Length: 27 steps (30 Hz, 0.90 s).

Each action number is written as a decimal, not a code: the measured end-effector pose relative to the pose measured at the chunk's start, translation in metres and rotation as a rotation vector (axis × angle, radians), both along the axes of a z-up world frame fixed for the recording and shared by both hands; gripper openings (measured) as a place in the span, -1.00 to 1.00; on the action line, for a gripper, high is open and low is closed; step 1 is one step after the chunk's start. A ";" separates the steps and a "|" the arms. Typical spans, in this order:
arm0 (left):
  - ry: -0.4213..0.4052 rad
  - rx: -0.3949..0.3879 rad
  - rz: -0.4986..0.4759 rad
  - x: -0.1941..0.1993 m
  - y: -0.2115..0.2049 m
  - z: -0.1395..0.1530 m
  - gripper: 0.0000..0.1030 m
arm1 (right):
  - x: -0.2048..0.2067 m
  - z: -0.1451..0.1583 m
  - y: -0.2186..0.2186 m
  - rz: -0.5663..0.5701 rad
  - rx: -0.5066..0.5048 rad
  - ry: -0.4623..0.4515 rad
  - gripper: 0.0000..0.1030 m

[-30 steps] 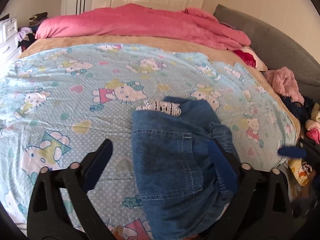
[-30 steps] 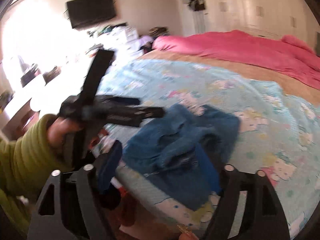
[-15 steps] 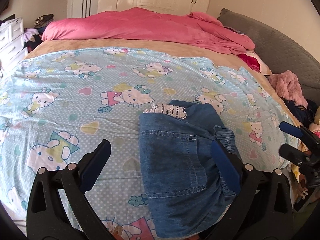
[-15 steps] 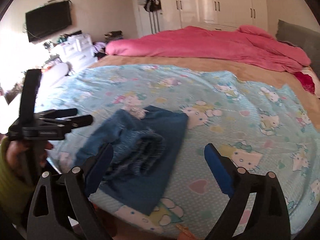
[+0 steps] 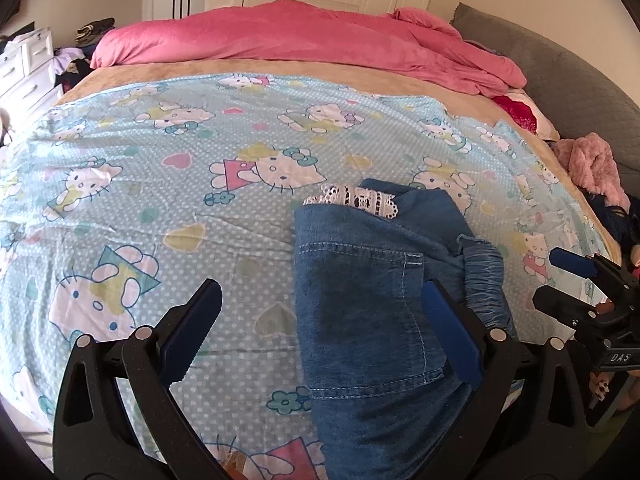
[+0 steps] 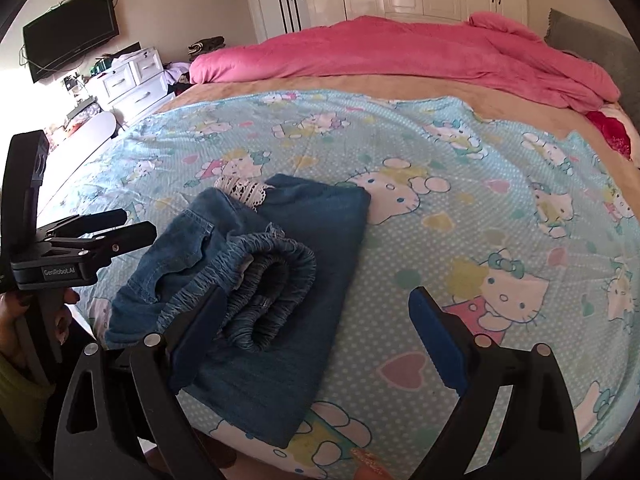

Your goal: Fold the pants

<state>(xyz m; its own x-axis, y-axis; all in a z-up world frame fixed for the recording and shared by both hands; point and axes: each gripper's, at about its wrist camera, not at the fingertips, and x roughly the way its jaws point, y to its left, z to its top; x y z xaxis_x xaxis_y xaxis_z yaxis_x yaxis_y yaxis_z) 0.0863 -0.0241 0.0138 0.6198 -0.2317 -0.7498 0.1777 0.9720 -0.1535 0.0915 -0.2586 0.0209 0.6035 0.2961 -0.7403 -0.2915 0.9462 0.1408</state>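
Blue denim pants lie folded in a compact bundle near the front edge of the bed, with white lace trim showing at the far end and the elastic waistband bunched on top. My left gripper is open and empty, hovering over the near end of the pants. My right gripper is open and empty, just right of the pants. Each gripper shows at the edge of the other's view: the right one and the left one.
The bed carries a light blue Hello Kitty sheet over a tan blanket, with a pink duvet heaped at the far end. A grey headboard and loose clothes are at the right. White drawers stand left.
Both grippers have drawn back from the pants and steadied. The right gripper swung right, from over the bundle to beside it. The pants lie still, folded.
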 end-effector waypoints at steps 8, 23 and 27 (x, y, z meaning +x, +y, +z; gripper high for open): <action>0.020 0.016 -0.006 0.003 -0.003 -0.010 0.81 | 0.012 -0.020 0.000 -0.012 0.007 0.062 0.78; 0.075 0.016 -0.036 0.016 -0.019 -0.036 0.42 | 0.032 -0.049 0.013 0.040 0.092 0.159 0.39; 0.083 0.010 -0.055 0.016 -0.025 -0.040 0.18 | 0.036 -0.051 0.014 0.053 0.120 0.167 0.23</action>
